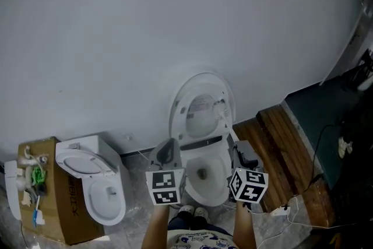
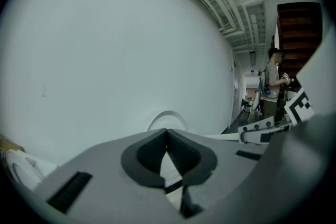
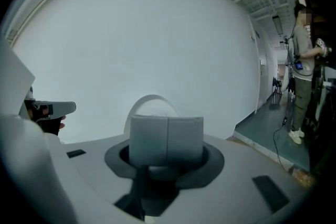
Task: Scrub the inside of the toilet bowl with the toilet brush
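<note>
Toilet bowl [image 1: 213,183] lies open just beyond and between the two grippers, near the bottom middle of the head view, its seat down and its lid [image 1: 201,107] raised upright against the white wall [image 1: 175,20]. In the left gripper view the left gripper [image 2: 167,134] has its dark pads meeting at the tips, with nothing between them; the arc of the raised lid [image 2: 167,118] shows right behind the tips. In the right gripper view the right gripper [image 3: 167,134] has its two grey pads pressed flat together, also with nothing held, and the lid [image 3: 152,105] rises behind them. From the head view the left gripper [image 1: 169,150] hangs at the bowl's left side and the right gripper [image 1: 240,153] at its right, each marker cube nearest the person, whose shoes [image 1: 192,211] stand at the front of the bowl.

Left of this toilet stands a second toilet [image 1: 96,192], its seat up, just beside a cardboard box [image 1: 64,218] that carries small items too small to tell. To the right a wooden step [image 1: 280,143] borders a dark floor with a cable [image 1: 320,137]. Another person [image 3: 302,60] stands well away down the corridor.
</note>
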Motion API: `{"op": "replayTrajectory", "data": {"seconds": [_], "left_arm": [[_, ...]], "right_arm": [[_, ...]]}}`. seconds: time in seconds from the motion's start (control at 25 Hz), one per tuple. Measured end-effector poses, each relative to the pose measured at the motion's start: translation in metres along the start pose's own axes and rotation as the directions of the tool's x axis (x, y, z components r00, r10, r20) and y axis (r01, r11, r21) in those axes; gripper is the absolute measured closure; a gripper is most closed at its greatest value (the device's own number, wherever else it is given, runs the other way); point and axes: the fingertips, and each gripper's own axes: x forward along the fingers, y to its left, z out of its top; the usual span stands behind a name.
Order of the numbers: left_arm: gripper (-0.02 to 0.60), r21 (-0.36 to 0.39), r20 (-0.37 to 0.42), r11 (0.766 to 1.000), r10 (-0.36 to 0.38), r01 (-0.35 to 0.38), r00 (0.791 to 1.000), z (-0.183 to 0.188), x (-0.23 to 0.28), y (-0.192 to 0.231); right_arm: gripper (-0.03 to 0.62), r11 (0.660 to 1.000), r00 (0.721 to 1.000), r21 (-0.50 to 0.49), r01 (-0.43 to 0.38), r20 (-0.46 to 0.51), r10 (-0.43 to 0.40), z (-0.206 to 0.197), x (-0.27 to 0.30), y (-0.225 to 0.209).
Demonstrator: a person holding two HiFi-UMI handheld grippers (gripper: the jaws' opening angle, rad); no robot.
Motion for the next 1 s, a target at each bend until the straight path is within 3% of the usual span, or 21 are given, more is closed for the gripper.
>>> {"op": "replayTrajectory", "data": {"seconds": [0.32, 1.0], "left_arm": [[0.578, 0.017, 0.052, 1.0, -0.009, 0.008, 0.999, 0.022, -0.002, -0.008], [0.578, 0.016, 0.052, 1.0, -0.019, 0.019, 0.998, 0.023, 0.001, -0.012]], "right_arm": [[0.428, 1.0, 0.999, -0.009, -0.021, 0.048, 0.021, 0.016, -0.008, 0.005], [0.428, 1.0, 0.998, -0.004, -0.018, 0.054, 0.018, 0.021, -0.008, 0.001]]}}
